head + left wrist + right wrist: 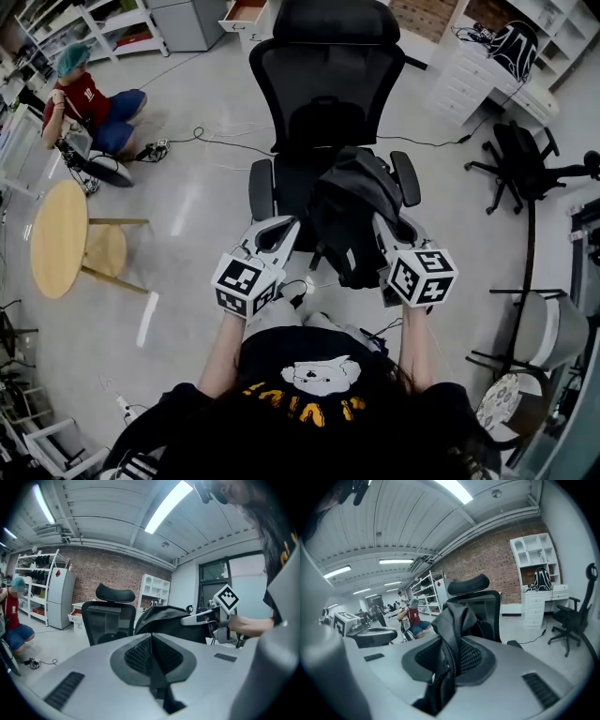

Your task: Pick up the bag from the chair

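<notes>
Fabric of the black bag (352, 211) is pinched between the fingers of the right gripper (452, 644). In the right gripper view a bunched fold is seen clamped between the two ribbed pads, with cloth standing up above them and more hanging out of the near end of the gap. From the head view the bag is seen in front of the black mesh chair (323, 84), over the front of the seat and between the two armrests. Its right side is met by the right gripper's fingers, and whether its underside touches the seat cannot be told.

The fingers of the left gripper (151, 637) are pressed together. Only a thin dark line is shown along their seam, and it cannot be told whether any strap is caught there. In the left gripper view the bag is seen beyond and to the right of these fingers. From the head view the left fingertips are placed just beside the bag's left edge, level with the seat front.

A person in a red top (89, 103) is seated on the floor well apart, behind the chair to the left.
</notes>
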